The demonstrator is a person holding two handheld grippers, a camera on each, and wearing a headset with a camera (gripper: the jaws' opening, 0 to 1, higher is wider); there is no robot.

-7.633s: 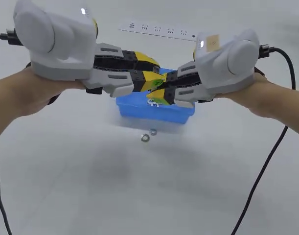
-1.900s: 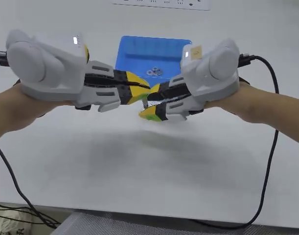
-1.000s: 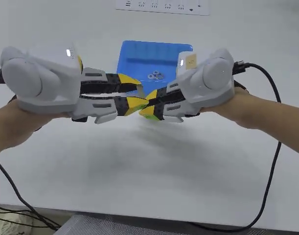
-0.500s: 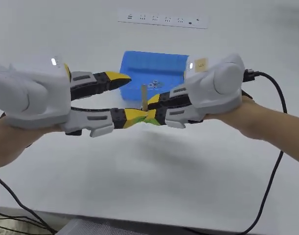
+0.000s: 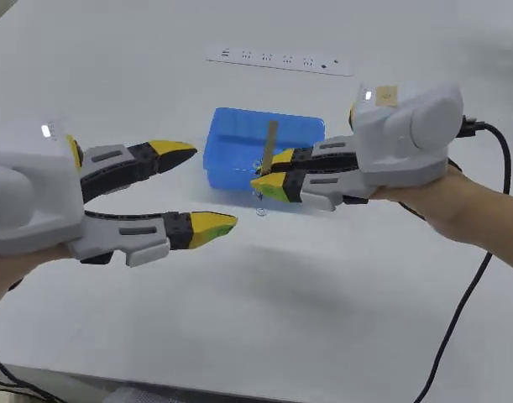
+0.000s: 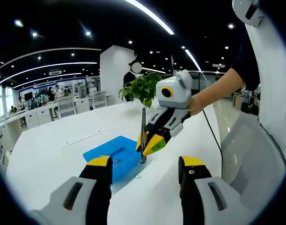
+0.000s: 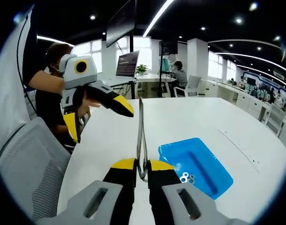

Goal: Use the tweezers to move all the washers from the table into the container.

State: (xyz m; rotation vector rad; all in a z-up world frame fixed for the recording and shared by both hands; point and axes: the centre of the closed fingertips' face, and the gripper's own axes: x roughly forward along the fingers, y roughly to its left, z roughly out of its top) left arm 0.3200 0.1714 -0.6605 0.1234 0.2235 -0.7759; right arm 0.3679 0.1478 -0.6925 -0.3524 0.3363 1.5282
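White table (image 5: 340, 302) carries everything, and the work sits at its middle. Left gripper (image 5: 210, 185) is near-left with its jaws spread wide and nothing between them. It reads as parked clear so it doesn't block the pick. Right gripper (image 5: 264, 178) comes in from the right, jaws closed tight on the thin metal tweezers (image 5: 271, 136). It clamps them around mid-length, so a jaw squeeze should pinch the tips. The tweezers stand close to upright, top end over the container and tips down by its near wall. Blue rectangular plastic container (image 5: 231, 138) is centre-far, just behind the right gripper's jaws; it is a shallow open tray, so an easy drop from above. White power strip (image 5: 281, 60) lies well behind it and isn't involved. Black cable (image 5: 466, 277) trails from the right gripper toward the near edge. A few metal washers (image 7: 186, 178) lie clustered inside the container. A single metal washer (image 5: 261, 211) is on the table just in front of the container's near wall, right under the tweezer tips; can't tell if they touch it. Judgement: nearly done, with that one next to pick. It's a thin flat ring on a smooth top, likely to slip or flick unless the tips catch its edge low.
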